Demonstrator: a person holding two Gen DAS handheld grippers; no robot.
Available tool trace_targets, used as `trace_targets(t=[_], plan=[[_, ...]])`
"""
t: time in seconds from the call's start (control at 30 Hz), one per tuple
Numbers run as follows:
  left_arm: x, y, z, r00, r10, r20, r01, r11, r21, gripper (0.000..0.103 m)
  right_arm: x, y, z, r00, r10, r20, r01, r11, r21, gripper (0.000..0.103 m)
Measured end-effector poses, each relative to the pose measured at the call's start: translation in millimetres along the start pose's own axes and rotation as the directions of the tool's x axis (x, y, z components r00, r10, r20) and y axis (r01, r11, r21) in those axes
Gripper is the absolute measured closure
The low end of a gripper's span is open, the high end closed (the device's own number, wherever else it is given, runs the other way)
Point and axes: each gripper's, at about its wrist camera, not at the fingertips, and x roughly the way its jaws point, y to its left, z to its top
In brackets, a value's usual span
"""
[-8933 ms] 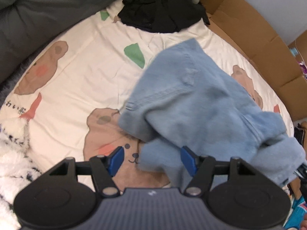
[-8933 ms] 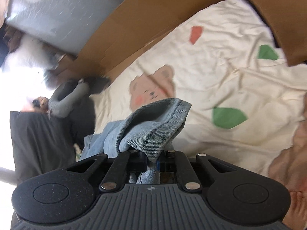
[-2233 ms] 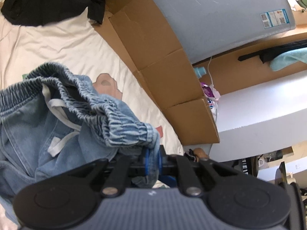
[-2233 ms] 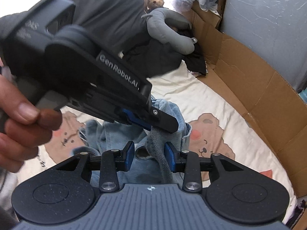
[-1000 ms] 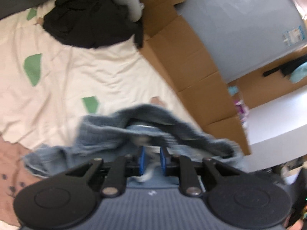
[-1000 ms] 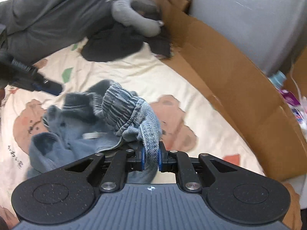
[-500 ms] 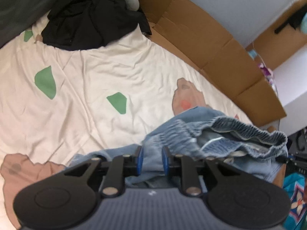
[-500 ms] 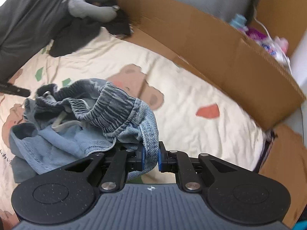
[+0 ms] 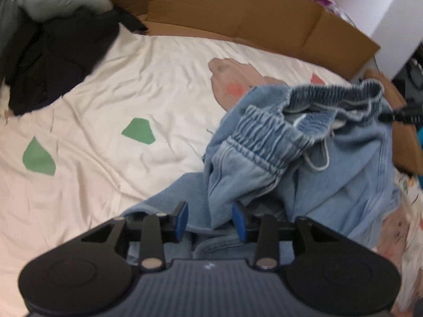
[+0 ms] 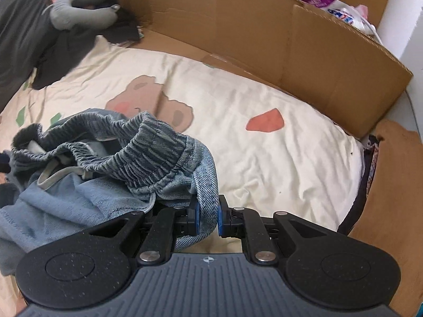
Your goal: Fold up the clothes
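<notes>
Between right jaws, seemingly pinched: denim shorts (image 10: pixel 148 148)

Soft, even daylight fills both fisheye views, blown out white beyond the bent brown cardboard wall (image 10: pixel 264 34), with motion blur smearing the left view and edges curving strongly.

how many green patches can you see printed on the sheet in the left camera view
2. One green patch lies mid-sheet, left of the denim shorts; the other sits near the left edge. The shorts or the black clothes may hide more.
</notes>
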Motion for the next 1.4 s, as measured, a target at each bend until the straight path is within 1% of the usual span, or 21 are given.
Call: trace_targets(t=[0.27, 0.4, 0.47, 0.57, 0.6, 0.63, 0.7, 0.83, 1.07, 1.17, 1.27, 1.33, 1.4], plan=[[-4, 7, 16, 0.996, -0.055, 0.065, 0.056, 0.998, -0.013, 0.063, 19, -6, -1, 0.997, -0.05, -0.063, 0.051, 0.998, 0.02, 0.092], [-2, 6, 29, 0.994, -0.094, 0.063, 0.092, 0.995, 0.023, 0.063, 28, -8, -7, 0.996, -0.042, -0.074, 0.045, 0.998, 0.04, 0.092], [0, 4, 35, 0.99, -0.129, 0.056, 0.127, 0.991, 0.043, 0.06, 32, -11, -8, 0.996, -0.033, -0.079, 0.037, 0.998, 0.052, 0.092], [5, -1, 43, 0.987, -0.154, 0.043, 0.15, 0.985, 0.09, 0.055, 34, -14, -9, 0.996, -0.02, -0.086, 0.026, 0.997, 0.066, 0.092], [9, -3, 46, 0.988, -0.155, 0.024, 0.152, 0.983, 0.107, 0.054, 35, -14, -9, 0.996, -0.018, -0.088, 0.024, 0.997, 0.067, 0.091], [13, -5, 47, 0.989, -0.149, 0.002, 0.147, 0.981, 0.124, 0.051, 35, -14, -9, 0.996, -0.016, -0.09, 0.022, 0.997, 0.067, 0.091], [22, -8, 48, 0.991, -0.131, -0.019, 0.133, 0.978, 0.159, 0.05, 36, -14, -9, 0.995, -0.015, -0.094, 0.021, 0.998, 0.065, 0.091], [34, -13, 46, 0.987, -0.155, -0.048, 0.161, 0.966, 0.202, 0.05, 40, -12, -9, 0.994, -0.018, -0.105, 0.023, 0.999, 0.048, 0.091], [44, -29, 46, 0.982, -0.172, -0.075, 0.187, 0.924, 0.333, 0.054, 46, -14, -16, 0.995, -0.003, -0.097, 0.008, 0.999, 0.05, 0.091], [49, -32, 47, 0.981, -0.172, -0.085, 0.191, 0.918, 0.348, 0.054, 45, -14, -18, 0.997, 0.004, -0.081, 0.0, 0.999, 0.051, 0.091], [54, -33, 46, 0.981, -0.172, -0.087, 0.192, 0.922, 0.337, 0.055, 44, -14, -20, 0.997, 0.008, -0.071, -0.004, 0.999, 0.054, 0.091], [57, -34, 45, 0.982, -0.169, -0.082, 0.187, 0.923, 0.336, 0.055, 43, -14, -21, 0.998, 0.01, -0.063, -0.006, 0.998, 0.056, 0.091], [57, -38, 43, 0.984, -0.162, -0.071, 0.176, 0.917, 0.357, 0.057, 41, -14, -21, 0.998, 0.011, -0.056, -0.008, 0.998, 0.059, 0.091]])
